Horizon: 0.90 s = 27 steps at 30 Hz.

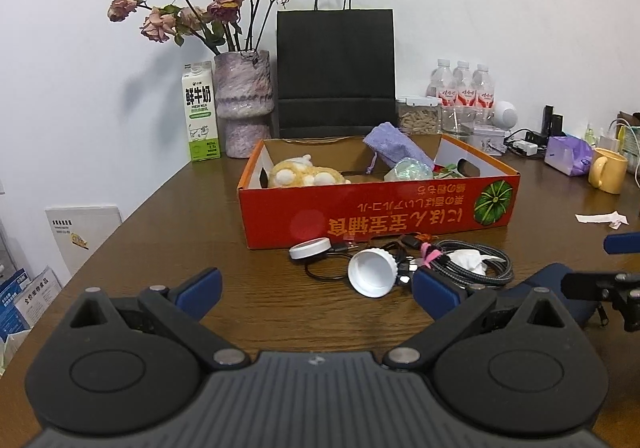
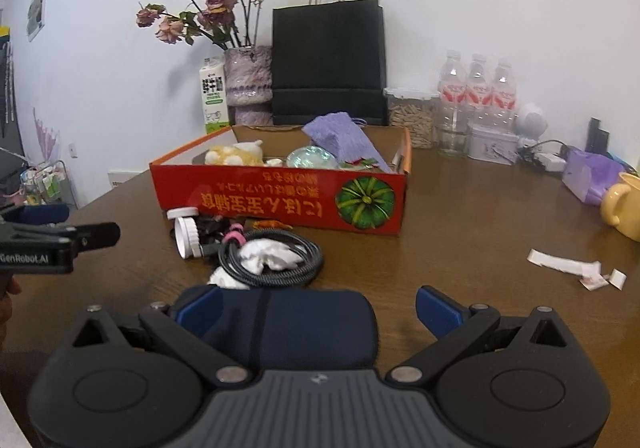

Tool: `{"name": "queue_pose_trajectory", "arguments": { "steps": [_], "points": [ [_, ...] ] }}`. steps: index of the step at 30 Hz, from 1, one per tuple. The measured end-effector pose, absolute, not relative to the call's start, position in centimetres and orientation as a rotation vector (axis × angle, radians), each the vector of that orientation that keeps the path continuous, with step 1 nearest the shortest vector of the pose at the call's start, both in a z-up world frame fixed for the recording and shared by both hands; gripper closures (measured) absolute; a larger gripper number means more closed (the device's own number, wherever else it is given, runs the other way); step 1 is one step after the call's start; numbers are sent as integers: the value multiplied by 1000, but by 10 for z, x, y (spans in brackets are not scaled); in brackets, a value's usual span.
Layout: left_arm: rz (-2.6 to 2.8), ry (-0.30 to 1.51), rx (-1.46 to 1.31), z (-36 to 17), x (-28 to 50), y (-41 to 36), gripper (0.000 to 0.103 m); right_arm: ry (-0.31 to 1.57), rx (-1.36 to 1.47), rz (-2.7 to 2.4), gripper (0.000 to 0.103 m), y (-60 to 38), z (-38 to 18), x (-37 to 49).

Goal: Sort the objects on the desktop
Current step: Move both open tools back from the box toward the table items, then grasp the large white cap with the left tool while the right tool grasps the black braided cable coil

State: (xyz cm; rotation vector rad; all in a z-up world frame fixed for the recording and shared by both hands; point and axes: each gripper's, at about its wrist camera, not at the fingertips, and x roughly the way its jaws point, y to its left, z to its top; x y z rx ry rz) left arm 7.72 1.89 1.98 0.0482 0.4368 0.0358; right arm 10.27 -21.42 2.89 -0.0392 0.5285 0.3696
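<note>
1. The red box point(image 1: 376, 208) already holds a plush toy point(image 1: 304, 174) and a purple cloth point(image 1: 394, 146), so it looks like the sorting bin.
2. Just in front of the box lie a white cap point(image 1: 372, 272), a coiled cable point(image 2: 272, 258) and a tissue point(image 2: 268, 254), probably waiting to go in.
3. The left gripper point(image 1: 316, 288) hovers before the box, fingers wide, empty.
4. The right gripper point(image 2: 316, 312) is spread wide around a navy case point(image 2: 296, 328), nearer than the cable; likely the next pick, but not yet clamped.
</note>
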Motion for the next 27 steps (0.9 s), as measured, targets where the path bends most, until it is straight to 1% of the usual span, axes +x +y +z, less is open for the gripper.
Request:
{"name": "queue_pose_trajectory", "arguments": {
  "steps": [13, 21, 27],
  "points": [
    [-14, 479, 74, 11, 102, 25, 0, 578, -83, 442, 0, -171, 30, 150],
    [-53, 526, 66, 5, 135, 25, 0, 636, -118, 454, 0, -154, 23, 178],
    [-112, 583, 11, -1, 155, 29, 9, 680, -103, 473, 0, -151, 16, 198]
  ]
}}
